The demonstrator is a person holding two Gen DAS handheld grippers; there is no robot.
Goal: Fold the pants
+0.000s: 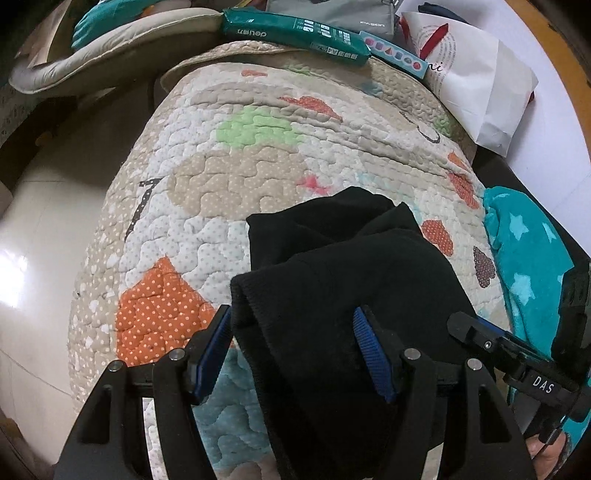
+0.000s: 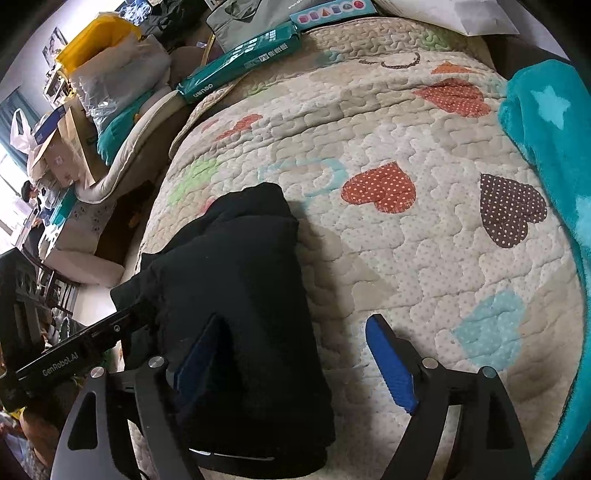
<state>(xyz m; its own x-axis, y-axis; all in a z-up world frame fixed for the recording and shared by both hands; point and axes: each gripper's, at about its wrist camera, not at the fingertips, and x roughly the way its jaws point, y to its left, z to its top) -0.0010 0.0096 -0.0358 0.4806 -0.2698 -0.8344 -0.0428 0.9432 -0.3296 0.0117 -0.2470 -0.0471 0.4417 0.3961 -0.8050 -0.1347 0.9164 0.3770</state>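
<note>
Pants (image 1: 332, 280), black and already doubled into a thick stack, lie on the quilt (image 1: 229, 147) near its front edge, with the floor (image 1: 44, 229) off to one side and a teal star blanket (image 2: 546, 122) on the other. At the far end of the quilt sit a green pack (image 1: 295, 33) and a white paper bag (image 1: 480, 85), well apart from the cloth.

Judging by the layered bundle, the folding looks far along: this reads as the let-go after a fold, or the pause before one last fold.

The left tongs (image 1: 295, 354) stand spread, straddling the near corner of the pants. The cloth's ribbed edge lies between the two blue pads (image 1: 369, 354), and it seems to brush them rather than be squeezed, so I take it as released. The right tongs (image 2: 295, 365) are spread wide too; one pad is half sunk in the black cloth while the other stands over bare quilt, pinching nothing.

Next, if another fold is wanted, both tongs would need to nip the near edge through all layers and carry it over to the far end evenly. If not, they should lift straight clear so the pads do not drag the top layer askew.
</note>
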